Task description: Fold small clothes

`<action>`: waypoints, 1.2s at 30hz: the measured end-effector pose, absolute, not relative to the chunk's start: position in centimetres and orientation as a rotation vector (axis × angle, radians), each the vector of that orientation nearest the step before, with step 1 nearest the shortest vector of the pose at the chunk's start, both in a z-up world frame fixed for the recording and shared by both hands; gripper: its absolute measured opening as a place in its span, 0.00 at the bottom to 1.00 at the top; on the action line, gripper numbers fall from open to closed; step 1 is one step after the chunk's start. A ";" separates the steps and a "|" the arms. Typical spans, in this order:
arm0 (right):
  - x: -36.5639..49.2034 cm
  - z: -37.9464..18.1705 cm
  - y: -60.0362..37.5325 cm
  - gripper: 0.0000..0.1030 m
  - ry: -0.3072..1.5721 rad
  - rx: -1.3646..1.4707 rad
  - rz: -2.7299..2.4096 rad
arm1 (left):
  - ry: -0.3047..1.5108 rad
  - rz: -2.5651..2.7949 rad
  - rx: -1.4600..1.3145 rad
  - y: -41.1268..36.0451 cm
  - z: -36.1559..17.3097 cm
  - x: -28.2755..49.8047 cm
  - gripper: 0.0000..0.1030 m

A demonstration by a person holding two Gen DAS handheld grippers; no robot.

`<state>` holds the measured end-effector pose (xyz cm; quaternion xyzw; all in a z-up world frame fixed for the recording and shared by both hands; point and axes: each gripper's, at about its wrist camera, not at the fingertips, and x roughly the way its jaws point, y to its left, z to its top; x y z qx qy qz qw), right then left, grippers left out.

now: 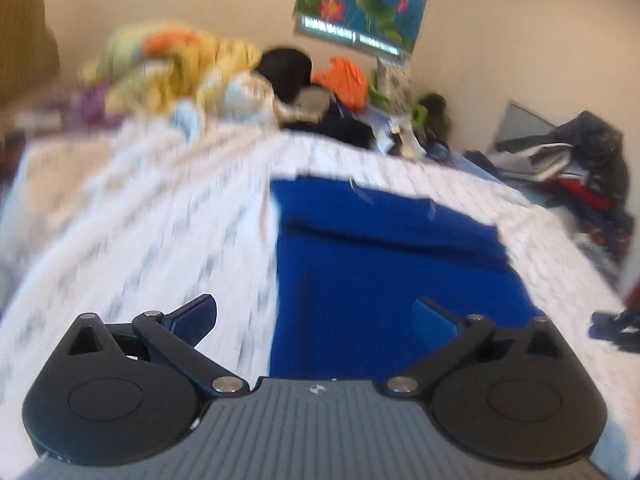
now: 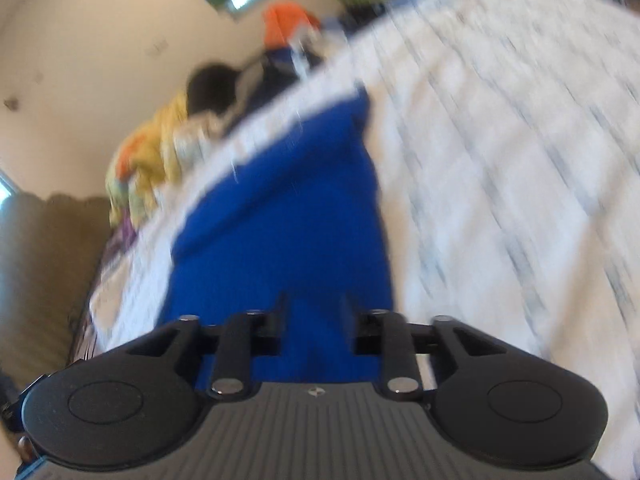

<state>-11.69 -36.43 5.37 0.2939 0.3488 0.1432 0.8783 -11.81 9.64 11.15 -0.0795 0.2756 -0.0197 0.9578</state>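
A bright blue garment [image 1: 380,264] lies flat on the white patterned bedsheet [image 1: 160,220], with its far end folded over. My left gripper [image 1: 316,316] is open wide and empty, hovering over the garment's near left edge. In the right wrist view the same blue garment [image 2: 288,208] stretches away from me. My right gripper [image 2: 314,312] hangs over its near end with the jaws partly open and nothing visibly between them. Both views are blurred.
A heap of colourful clothes [image 1: 180,68] and dark items [image 1: 288,68] lies at the far end of the bed. More clothes [image 1: 580,168] are piled at the right. A lotus poster [image 1: 364,0] hangs on the wall. A brown curtain [image 2: 44,272] hangs on the left.
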 end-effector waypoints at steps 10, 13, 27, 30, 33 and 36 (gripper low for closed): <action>2.9 0.4 -19.0 0.76 0.736 0.016 0.112 | 0.730 -0.009 0.054 -1.7 0.8 -0.4 1.00; 0.7 -0.2 -19.4 0.93 0.710 0.000 0.082 | 0.723 -0.028 0.010 -0.6 0.3 -1.1 1.00; -6.8 -1.4 -20.6 1.00 0.670 0.006 0.068 | 0.727 -0.018 0.022 -1.1 0.7 -1.6 1.00; -6.7 -1.4 -20.6 1.00 0.671 0.008 0.072 | 0.766 -0.017 0.021 -1.2 1.1 -2.9 1.00; -6.6 -1.5 -20.6 1.00 0.670 0.010 0.073 | 0.759 -0.010 0.023 -1.1 1.0 -5.9 1.00; -6.6 -1.5 -20.6 1.00 0.669 0.011 0.073 | 0.728 -0.002 0.030 -1.3 0.7 -9.5 1.00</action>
